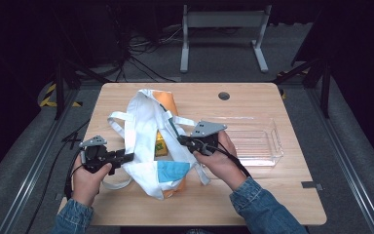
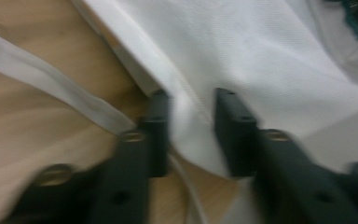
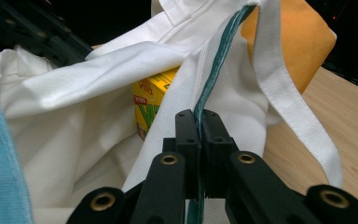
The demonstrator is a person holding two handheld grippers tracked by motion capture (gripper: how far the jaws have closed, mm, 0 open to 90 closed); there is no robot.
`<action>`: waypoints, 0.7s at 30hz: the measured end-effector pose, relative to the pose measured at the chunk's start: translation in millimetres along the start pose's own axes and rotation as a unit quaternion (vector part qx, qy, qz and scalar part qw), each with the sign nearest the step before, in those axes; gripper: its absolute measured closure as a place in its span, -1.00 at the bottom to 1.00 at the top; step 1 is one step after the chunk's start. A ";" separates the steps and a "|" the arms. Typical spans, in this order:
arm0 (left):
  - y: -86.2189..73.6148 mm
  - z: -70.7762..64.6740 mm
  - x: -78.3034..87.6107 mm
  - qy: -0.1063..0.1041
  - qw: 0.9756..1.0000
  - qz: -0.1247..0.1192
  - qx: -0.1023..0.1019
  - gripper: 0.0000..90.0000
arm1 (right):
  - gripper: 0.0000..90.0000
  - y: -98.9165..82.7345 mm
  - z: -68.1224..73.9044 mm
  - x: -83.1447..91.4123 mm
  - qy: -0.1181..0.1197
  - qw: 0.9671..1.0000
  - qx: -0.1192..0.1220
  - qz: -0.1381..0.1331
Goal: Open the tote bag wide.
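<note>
Lying on desk (image 1: 253,195): white tote bag (image 1: 146,141), yellow box (image 3: 153,100) inside, print unreadable. Right claw (image 3: 199,122) clenched on bag's green-edged rim. Left claw (image 2: 191,133) part open, fabric between jaws, pads not pressing.

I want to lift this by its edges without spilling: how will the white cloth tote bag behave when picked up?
The white tote bag is probably floppy: it lies crumpled, folding between the left gripper jaws. Its mouth likely sags unless spread; the right gripper pinches one rim. The yellow box inside may slide.
</note>
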State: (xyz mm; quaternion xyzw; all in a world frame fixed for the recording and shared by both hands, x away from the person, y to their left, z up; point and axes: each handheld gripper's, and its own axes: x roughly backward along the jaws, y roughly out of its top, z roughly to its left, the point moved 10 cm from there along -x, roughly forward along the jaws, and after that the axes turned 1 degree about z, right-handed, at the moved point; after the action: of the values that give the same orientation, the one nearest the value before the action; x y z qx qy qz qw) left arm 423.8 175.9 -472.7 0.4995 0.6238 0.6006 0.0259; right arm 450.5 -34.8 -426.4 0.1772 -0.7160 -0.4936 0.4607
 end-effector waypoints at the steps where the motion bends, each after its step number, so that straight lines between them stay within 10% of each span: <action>1: 3.5 -1.5 3.6 0.006 1.000 -0.010 -0.010 0.92 | 0.94 1.2 0.5 0.5 0.000 1.000 0.000 -0.002; 7: 22.1 1.4 33.1 0.067 0.995 -0.049 -0.054 0.98 | 0.94 7.3 -4.0 7.0 -0.013 1.000 0.006 -0.013; 15: 30.1 27.9 80.2 0.188 0.976 -0.064 -0.090 0.98 | 0.94 6.4 -19.7 18.6 -0.046 0.999 -0.008 -0.006; 18: 24.8 39.4 85.3 0.202 0.974 -0.060 -0.081 0.98 | 0.94 3.9 -23.8 19.3 -0.059 0.998 -0.009 -0.001; 21: 14.2 47.5 76.5 0.191 0.978 -0.046 -0.064 0.98 | 0.95 0.5 -29.4 19.8 -0.072 0.997 -0.012 0.004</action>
State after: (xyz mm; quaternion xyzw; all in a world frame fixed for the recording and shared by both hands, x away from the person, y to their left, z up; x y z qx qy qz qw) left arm 424.1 257.3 -431.4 0.3438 0.5998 0.7217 -0.0349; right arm 465.0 -64.6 -413.8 0.1328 -0.7423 -0.5118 0.4116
